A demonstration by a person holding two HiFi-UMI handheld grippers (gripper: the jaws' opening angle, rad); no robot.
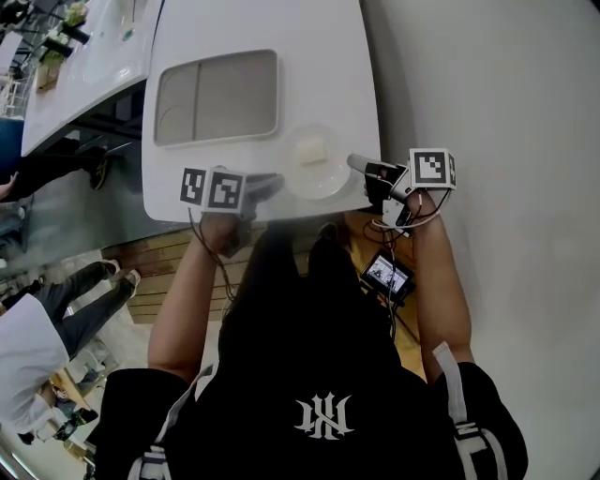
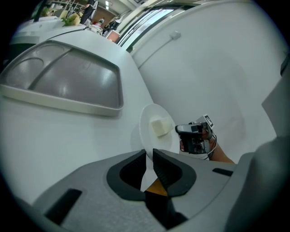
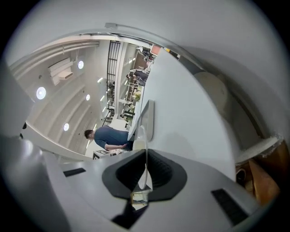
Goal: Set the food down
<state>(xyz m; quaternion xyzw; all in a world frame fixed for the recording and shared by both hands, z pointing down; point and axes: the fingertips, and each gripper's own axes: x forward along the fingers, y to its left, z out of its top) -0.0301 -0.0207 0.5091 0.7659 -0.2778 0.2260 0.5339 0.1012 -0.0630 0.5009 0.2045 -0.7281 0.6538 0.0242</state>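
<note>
A white plate (image 1: pixel 322 180) lies at the near edge of the white table (image 1: pixel 253 28), with a pale cube of food (image 1: pixel 312 150) on it. My left gripper (image 1: pixel 272 185) is shut on the plate's left rim. In the left gripper view the rim (image 2: pixel 147 145) runs between the dark pads, with the cube (image 2: pixel 159 127) just beyond. My right gripper (image 1: pixel 358 165) is shut on the right rim. In the right gripper view the plate (image 3: pixel 144 136) shows edge-on, pinched between the pads. The plate's underside is hidden, so I cannot tell whether it rests on the table.
A grey rectangular tray (image 1: pixel 217 96) lies on the table just beyond and left of the plate. A white wall (image 1: pixel 487 84) runs along the table's right side. People stand by other tables at the far left (image 1: pixel 37 169).
</note>
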